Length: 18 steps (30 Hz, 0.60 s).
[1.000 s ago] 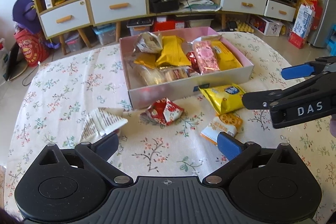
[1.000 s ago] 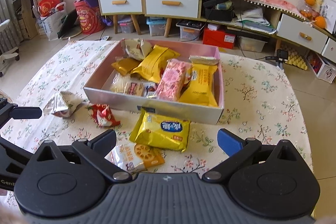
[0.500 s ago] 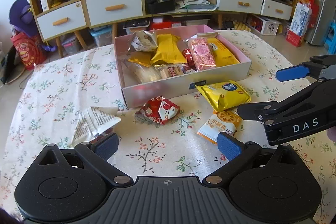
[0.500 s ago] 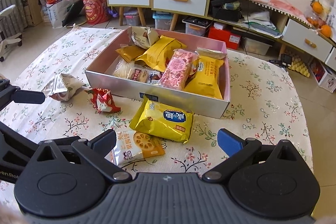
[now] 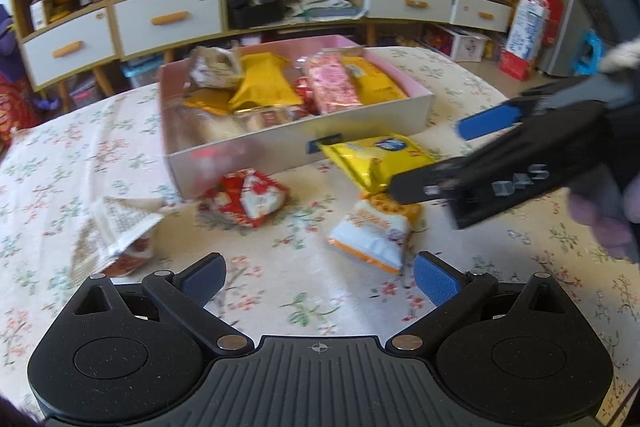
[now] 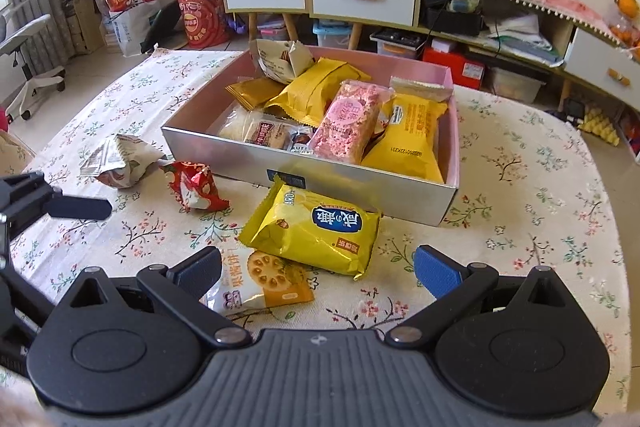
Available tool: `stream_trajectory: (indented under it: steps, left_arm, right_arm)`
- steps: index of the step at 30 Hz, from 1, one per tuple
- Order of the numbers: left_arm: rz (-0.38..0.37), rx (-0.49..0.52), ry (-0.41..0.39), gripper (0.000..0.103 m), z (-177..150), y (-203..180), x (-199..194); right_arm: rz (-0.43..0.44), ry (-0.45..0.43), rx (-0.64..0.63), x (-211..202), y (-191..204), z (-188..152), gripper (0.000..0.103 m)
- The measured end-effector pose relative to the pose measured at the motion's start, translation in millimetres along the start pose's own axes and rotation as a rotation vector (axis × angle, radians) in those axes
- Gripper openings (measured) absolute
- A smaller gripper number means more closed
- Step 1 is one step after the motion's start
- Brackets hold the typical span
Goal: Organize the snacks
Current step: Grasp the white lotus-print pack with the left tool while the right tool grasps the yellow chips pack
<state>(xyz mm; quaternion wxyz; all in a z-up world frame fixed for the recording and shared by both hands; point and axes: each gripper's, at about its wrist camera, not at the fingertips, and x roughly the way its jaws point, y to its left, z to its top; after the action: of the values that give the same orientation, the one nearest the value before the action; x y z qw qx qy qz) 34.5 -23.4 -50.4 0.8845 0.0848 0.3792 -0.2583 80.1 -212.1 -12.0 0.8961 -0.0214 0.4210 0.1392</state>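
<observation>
Yellow packet (image 6: pixel 316 233) just ahead of gaping right tongs (image 6: pixel 318 273)

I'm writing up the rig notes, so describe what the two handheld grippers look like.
Both match: a black plastic body with a ribbed centre plate, a round disc housing on each side, and black linkage arms with silver pivot pins ending in blue finger pads. Seen from the side, the right gripper carries pale letters "DAS". The left gripper has a small crosshair mark. No cables visible.

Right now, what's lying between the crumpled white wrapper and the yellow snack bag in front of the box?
The red snack packet sits between the white wrapper and the yellow snack bag, apart from both, on the floral tablecloth. Right wrist view shows it clearest.
</observation>
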Motion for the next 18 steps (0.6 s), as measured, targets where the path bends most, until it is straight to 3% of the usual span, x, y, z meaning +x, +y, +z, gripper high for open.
stream_trajectory:
  steps: [9, 14, 18]
  left_arm:
    - [-0.100, 0.044, -0.039, 0.098, 6.8, -12.1, 24.7]
    - [-0.120, 0.075, -0.040, 0.090, 11.6, -15.3, 36.1]
    - [-0.128, 0.094, -0.021, 0.077, 10.8, -17.5, 45.3]
  right_arm:
    - [0.037, 0.053, 0.140, 21.3, -13.5, 7.8, 0.103]
    - [0.059, 0.077, 0.230, 32.6, -20.7, 9.4, 0.102]
    - [0.057, 0.080, 0.270, 37.1, -22.5, 11.2, 0.100]
